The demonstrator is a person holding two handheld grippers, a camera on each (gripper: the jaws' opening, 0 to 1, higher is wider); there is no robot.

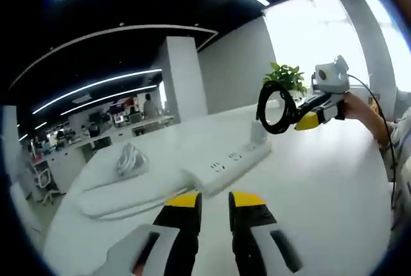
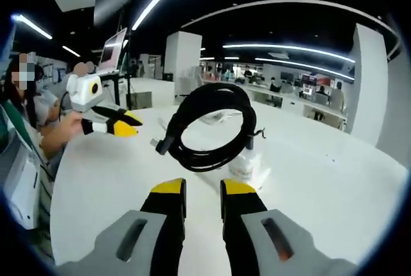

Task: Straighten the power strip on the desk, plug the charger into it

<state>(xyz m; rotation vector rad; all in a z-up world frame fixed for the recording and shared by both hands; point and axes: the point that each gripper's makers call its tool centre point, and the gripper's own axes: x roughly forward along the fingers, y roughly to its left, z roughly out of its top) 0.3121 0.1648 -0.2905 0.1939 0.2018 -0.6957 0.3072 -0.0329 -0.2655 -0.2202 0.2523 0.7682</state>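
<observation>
The strip (image 1: 228, 163) lies flat on the desk (image 1: 321, 192), just beyond the left gripper (image 1: 215, 200), running askew from about 8 o'clock to 2 o'clock in the left gripper view. That gripper's jaws stand apart with nothing between them. A white cord bundle (image 1: 128, 159) sits at 10 o'clock and a plant (image 1: 286, 76) stands far off at 1 o'clock.

The charger (image 2: 247, 168) is a small white block on the desk at the strip's far end; whether it touches the strip is unclear. Its black cable is wound into a coil (image 2: 212, 160) that stands up above it, at 12 o'clock from the right gripper (image 2: 203, 189). The coil's lower edge lies just past that gripper's tips. The jaws show a narrow gap, and I cannot tell whether they pinch the cable or merely meet it.

The strip looks long, rigid and light, with smooth plastic that would likely slide on the slick desk. Pushing or pinching near one end should swing it straight, while the other gripper steadies it. The charger looks small, hard and light. It is best held across its flat sides with the prongs clear, because the springy coil may tug and twist it. The strip will probably need bracing during insertion.
</observation>
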